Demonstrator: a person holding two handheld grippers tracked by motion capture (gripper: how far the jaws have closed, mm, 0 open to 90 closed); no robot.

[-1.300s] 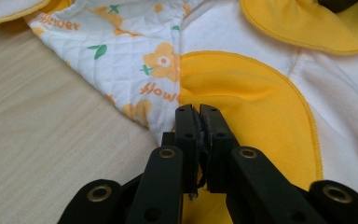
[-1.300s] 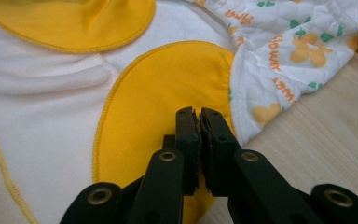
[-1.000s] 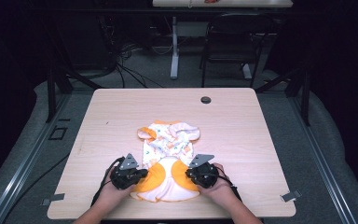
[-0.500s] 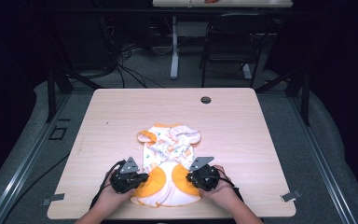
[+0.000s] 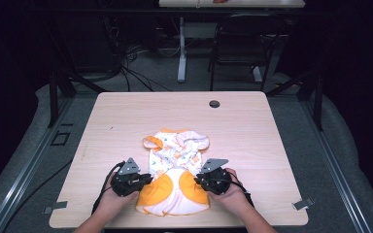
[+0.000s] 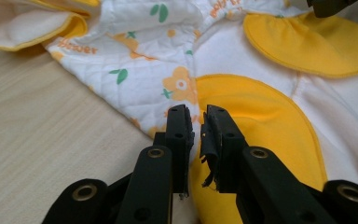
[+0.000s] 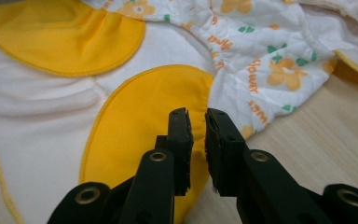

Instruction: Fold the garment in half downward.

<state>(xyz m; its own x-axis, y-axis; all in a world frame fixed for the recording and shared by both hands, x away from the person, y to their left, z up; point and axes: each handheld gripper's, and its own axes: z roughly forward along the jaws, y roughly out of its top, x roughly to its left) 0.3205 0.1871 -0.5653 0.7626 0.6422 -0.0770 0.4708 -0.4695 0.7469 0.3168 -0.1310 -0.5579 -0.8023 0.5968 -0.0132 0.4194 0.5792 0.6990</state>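
1. High view: a pale wooden tabletop stands in a dim room, with a small dark round hole near its far edge. A baby garment lies flat near the person's edge, at the middle. It is white with small orange and green flower prints, and it has two large orange patches on its near half. The left gripper rests at the garment's left edge, held by the person's left hand. The right gripper rests at the garment's right edge, held by the right hand. Both grippers point inward toward each other, each touching an orange patch. A dark chair and a table leg stand on the floor beyond the tabletop.

2. Left gripper view: the two black jaws rise from the bottom and stand slightly apart, with a narrow gap between them. They have just been opening. Their tips lie over the edge of an orange patch, where it meets the flower-printed cloth. No fold of cloth is pinched between them. Bare wood shows at the left.

3. Right gripper view: the jaws again stand slightly apart, having just been opening, with a thin gap and nothing clamped in it. They rest over the corner of an orange patch. Printed cloth and bare wood lie to the right.
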